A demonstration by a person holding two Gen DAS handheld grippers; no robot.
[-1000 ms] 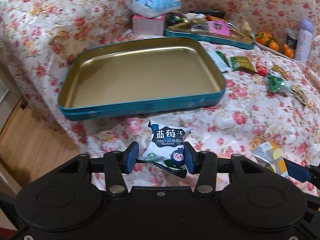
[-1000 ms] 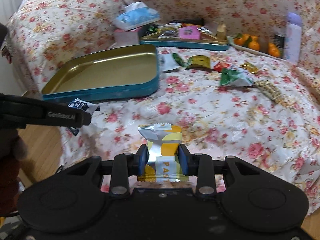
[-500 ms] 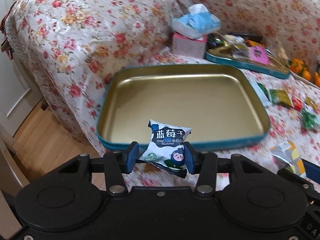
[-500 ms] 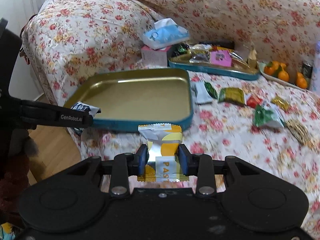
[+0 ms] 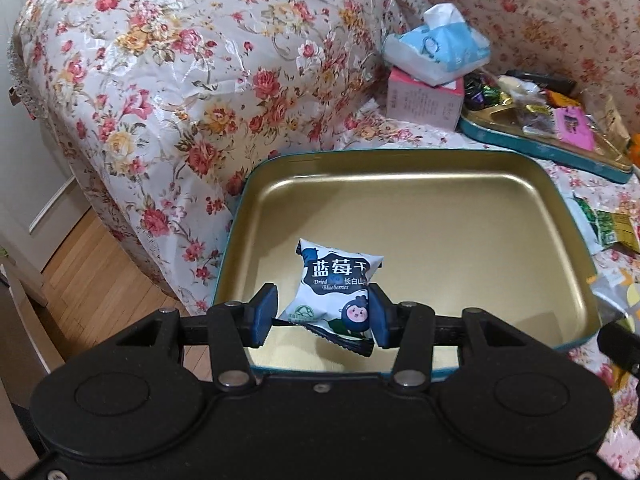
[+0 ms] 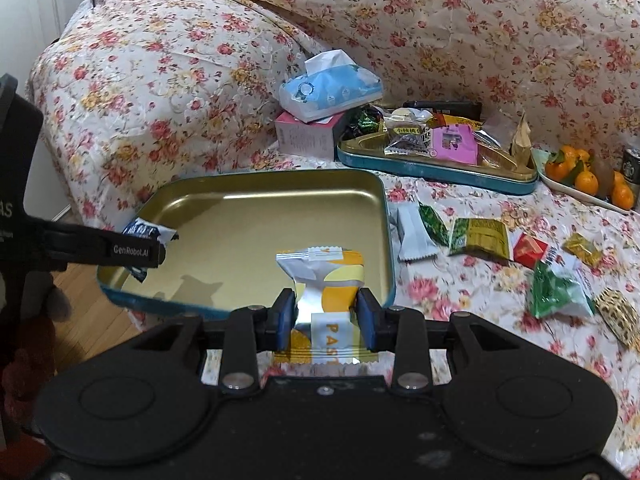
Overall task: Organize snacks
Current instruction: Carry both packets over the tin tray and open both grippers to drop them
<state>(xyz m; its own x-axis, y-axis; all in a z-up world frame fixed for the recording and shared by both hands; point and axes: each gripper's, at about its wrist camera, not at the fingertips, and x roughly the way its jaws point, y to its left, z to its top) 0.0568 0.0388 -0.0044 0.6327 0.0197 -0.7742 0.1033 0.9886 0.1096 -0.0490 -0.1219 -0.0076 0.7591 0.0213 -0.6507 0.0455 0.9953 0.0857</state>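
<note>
Holding blueberry pack (image 5: 338, 286), left gripper (image 5: 324, 314) clamped on it, above near-left corner of gold tray (image 5: 420, 172). Right gripper (image 6: 325, 316) clamped on yellow pack (image 6: 320, 276) over tray's near edge. Tray on sofa seat.

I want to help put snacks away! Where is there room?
The big gold tray is bare inside, between its blue rims. The far tray by the tissue box is piled full. The cloth right of the big tray is dotted with wrappers.

A sofa (image 6: 480, 20) draped in a glossy floral cover (image 5: 180, 60) fills the room. Wooden plank floor (image 5: 92, 280) lies beside it, below a white wall (image 5: 24, 160).
</note>
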